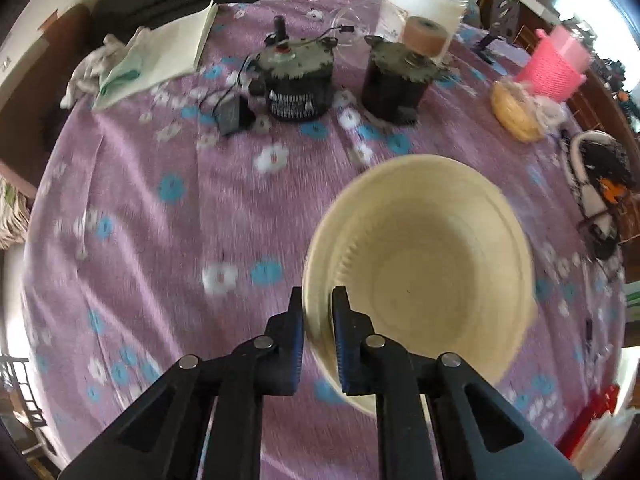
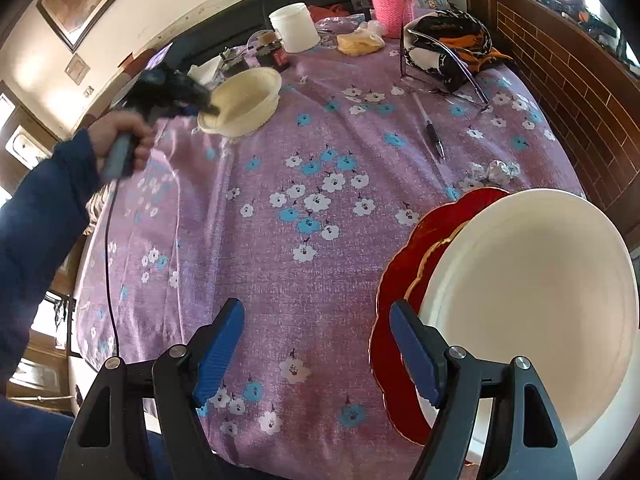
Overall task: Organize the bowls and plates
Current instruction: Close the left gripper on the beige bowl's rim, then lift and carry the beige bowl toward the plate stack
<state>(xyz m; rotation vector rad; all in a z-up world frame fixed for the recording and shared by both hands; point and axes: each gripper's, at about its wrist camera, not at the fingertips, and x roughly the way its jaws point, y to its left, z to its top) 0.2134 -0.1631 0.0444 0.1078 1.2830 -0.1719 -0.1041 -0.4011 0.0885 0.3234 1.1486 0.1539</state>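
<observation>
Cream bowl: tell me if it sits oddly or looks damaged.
The cream bowl is tilted, not flat: the left gripper has its jaws shut on the near rim, and the right wrist view shows it tipped over the purple tablecloth. No crack or spill shows, though the picture is blurred.

bowl (image 1: 424,264): cream, upright, near bench's left side
white plate (image 2: 532,300): stacked on red plate (image 2: 404,264), right edge
</observation>
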